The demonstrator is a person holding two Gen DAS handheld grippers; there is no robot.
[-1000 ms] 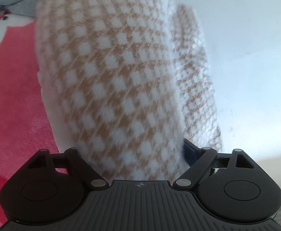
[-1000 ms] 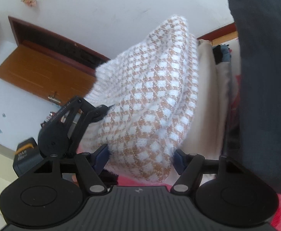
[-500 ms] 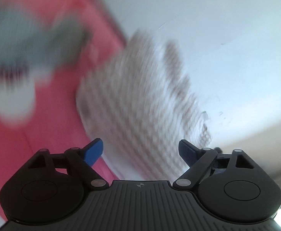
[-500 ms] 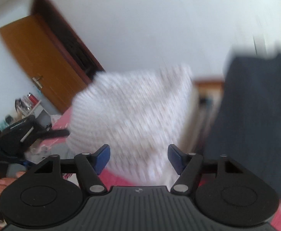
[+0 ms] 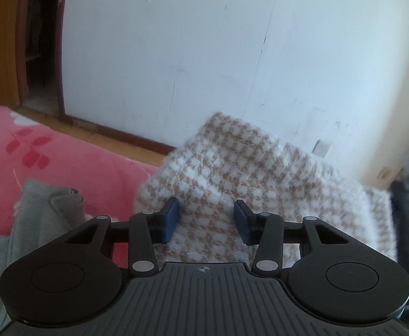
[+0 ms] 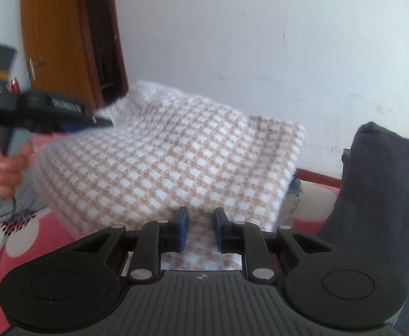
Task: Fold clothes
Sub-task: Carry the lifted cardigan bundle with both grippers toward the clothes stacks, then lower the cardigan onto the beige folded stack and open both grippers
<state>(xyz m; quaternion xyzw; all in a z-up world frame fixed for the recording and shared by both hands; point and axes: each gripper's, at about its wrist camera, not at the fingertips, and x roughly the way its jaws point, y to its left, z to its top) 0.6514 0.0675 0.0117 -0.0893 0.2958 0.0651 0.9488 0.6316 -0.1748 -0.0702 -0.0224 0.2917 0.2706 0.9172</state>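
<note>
The checked garment (image 6: 170, 162), a fuzzy tan-and-white knit, lies folded on the pink floral bedspread (image 5: 72, 162) in front of both grippers. The right gripper (image 6: 201, 231) has its blue fingers (image 6: 182, 229) closing, with the near edge of the garment lying between and just beyond them; a gap shows on each side, so the fingers are not pressing the cloth. The left gripper (image 5: 206, 222) is closing too, its fingers (image 5: 170, 221) standing farther apart (the knit fills the gap between them, but the pads do not pinch it).

In the right wrist view, the left gripper (image 6: 98, 121) reaches in from the left of the fingers, its tip at the garment's far left corner, held by a hand (image 6: 7, 165). To the right of the right fingers hangs a dark grey cloth (image 6: 380, 196). To the left of the left fingers a grey garment (image 5: 36, 215) sits crumpled on the bedspread. Beyond the garment rises a white wall (image 5: 204, 56), with a wooden door (image 6: 53, 42) far off to the left.
</note>
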